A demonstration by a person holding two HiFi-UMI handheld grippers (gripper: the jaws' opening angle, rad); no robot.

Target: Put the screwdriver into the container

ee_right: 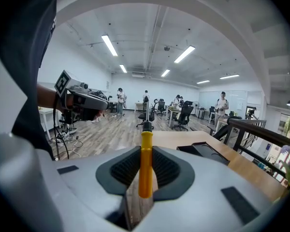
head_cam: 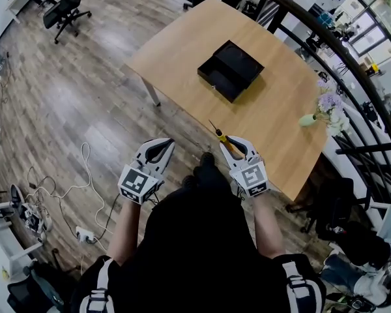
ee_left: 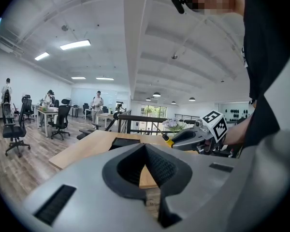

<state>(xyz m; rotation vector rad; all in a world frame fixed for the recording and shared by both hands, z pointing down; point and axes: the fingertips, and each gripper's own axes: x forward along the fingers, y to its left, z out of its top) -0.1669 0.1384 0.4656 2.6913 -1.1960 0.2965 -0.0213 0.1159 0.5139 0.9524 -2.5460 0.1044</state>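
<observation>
Your screwdriver sits clamped by its yellow handle between the pads of your right gripper, its dark shaft running straight out ahead of the jaws. From the head view, the screwdriver hangs at the near edge of the table, its tip aimed across the wood toward the container and well apart from it. The right gripper holds it at that same edge, jaws narrowed hard onto the handle.

The container is a low black box, lying toward the middle of the tabletop; from the right gripper view it shows ahead and to the right of the tool.

Your left gripper hovers over the wooden floor just short of the table, level with the right one. Its own view shows the left gripper with the pads drawn together at the tips and nothing between them; the right gripper and the screwdriver show off to the side there.

A small vase of pale flowers stands near the table's right corner, beside a dark railing. White cables trail over the floor at your left, and an office chair stands farther off.
</observation>
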